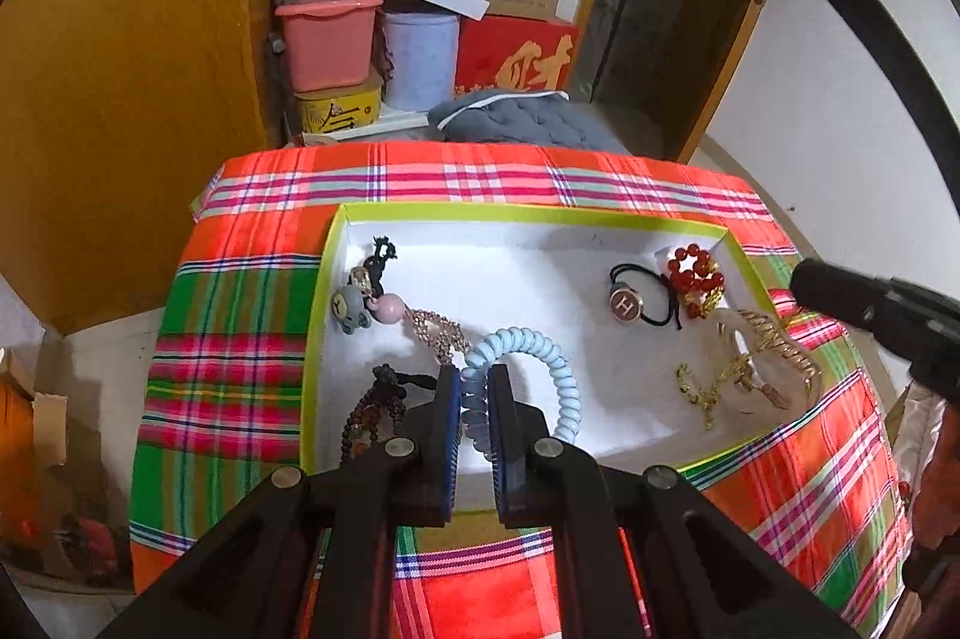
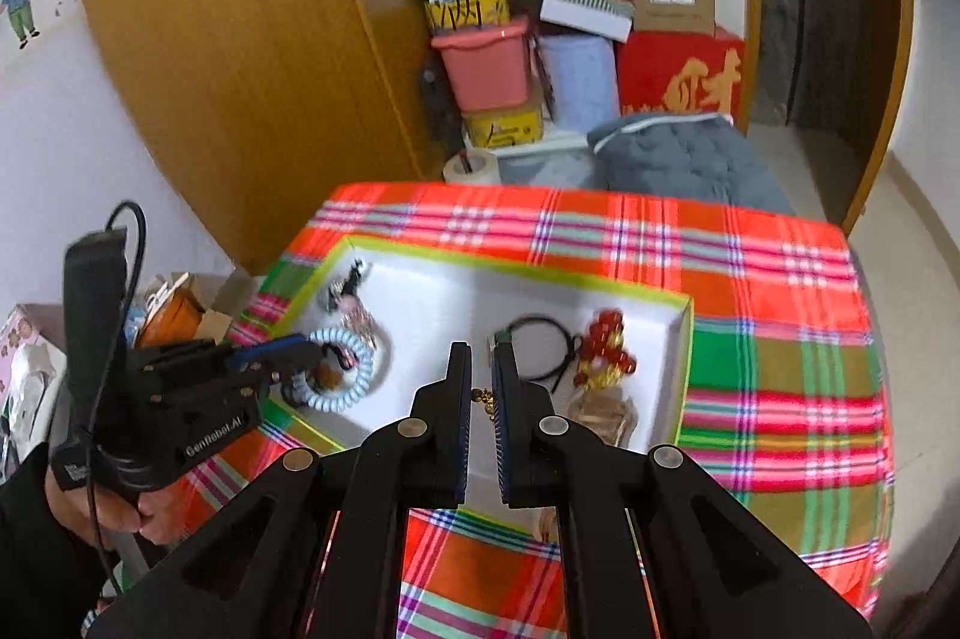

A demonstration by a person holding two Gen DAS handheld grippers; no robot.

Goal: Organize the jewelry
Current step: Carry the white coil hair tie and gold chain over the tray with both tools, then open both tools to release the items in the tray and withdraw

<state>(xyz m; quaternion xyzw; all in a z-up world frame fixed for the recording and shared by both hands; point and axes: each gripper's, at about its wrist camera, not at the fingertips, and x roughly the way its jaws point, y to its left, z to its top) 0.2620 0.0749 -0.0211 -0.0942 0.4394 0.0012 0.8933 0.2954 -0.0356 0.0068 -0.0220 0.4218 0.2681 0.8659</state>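
My left claw [image 1: 475, 387] is clamped on the blue coil band [image 1: 528, 369], whose loop arcs forward and right, above the tray [image 1: 336, 291].

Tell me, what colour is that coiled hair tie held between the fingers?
Light blue. The hair tie shows best in the left wrist view.

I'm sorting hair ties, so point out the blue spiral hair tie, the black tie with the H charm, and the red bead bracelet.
blue spiral hair tie [image 1: 561, 369]: left wrist view, right arc of coil.
H charm tie [image 1: 626, 305]: left wrist view, round charm face.
red bead bracelet [image 1: 696, 273]: left wrist view, bead cluster.
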